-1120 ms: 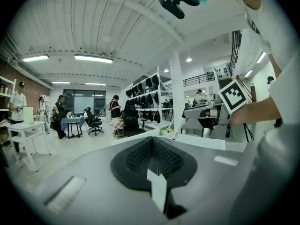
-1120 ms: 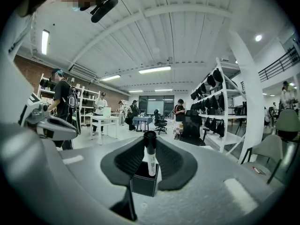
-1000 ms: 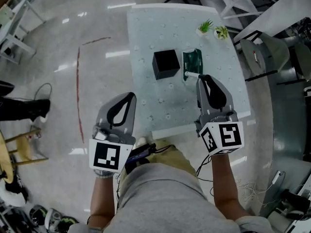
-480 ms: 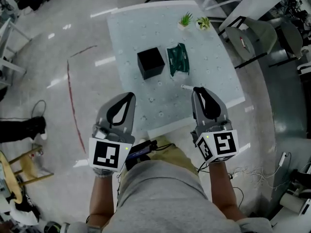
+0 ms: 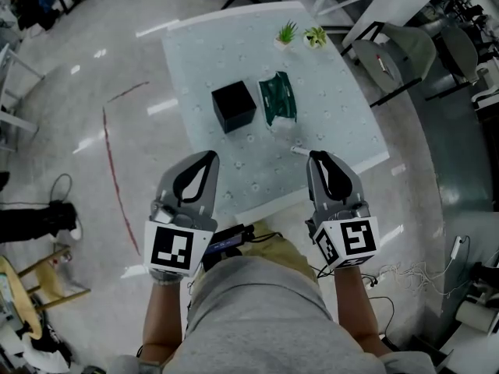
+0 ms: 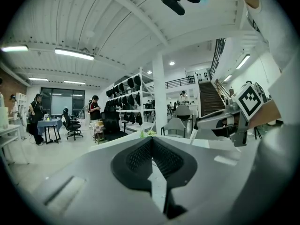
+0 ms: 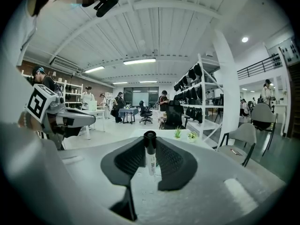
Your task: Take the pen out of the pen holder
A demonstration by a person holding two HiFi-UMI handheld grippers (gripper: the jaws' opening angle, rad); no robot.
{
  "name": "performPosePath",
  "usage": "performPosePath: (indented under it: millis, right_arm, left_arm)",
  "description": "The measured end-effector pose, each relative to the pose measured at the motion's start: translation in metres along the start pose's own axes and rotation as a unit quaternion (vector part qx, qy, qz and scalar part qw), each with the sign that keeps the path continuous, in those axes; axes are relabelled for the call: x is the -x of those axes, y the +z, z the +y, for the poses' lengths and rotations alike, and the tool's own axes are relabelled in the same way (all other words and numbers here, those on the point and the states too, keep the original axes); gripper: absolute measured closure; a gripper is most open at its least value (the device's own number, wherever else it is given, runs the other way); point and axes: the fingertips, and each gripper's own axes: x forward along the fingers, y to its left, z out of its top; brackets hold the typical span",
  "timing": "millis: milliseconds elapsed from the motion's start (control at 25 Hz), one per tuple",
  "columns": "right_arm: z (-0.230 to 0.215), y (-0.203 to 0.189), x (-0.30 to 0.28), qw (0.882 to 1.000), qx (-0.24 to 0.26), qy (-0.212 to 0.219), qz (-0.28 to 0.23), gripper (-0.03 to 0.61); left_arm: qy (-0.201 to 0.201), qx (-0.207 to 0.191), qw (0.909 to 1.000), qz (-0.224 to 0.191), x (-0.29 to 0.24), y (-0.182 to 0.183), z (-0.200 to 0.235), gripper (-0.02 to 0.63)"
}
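The right gripper (image 5: pixel 318 159) is clenched on the pen (image 7: pixel 150 154). Its two dark pads press the white barrel from either side, and the black cap stands up past the fingertips. In the head view the pen's pale end (image 5: pixel 298 150) pokes out just beyond the jaws.

The pen is clear of the pen holder (image 5: pixel 234 106), a black open box on the table (image 5: pixel 343 107). It is held nearer the person than the pen holder and off to its right, well apart from it, above the table's near edge.

The left gripper (image 5: pixel 204 159) has its jaws closed together with nothing between them. It is held nearer the person than the pen holder and slightly to its left.

A green packet (image 5: pixel 278 100) lies just to the right of the pen holder. Two small potted plants (image 5: pixel 287 33) stand beyond the pen holder, at the table's far edge.
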Motion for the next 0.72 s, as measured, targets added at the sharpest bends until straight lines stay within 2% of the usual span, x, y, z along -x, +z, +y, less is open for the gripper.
performPosePath:
  millis: [720]
  right_arm:
    - [-0.0026,0.0016,-0.0025,1.0,0.004,-0.002,0.003,0.505]
  left_arm:
    - [-0.008,-0.004,1.0,0.0,-0.0082,0.002,-0.0014,0.598]
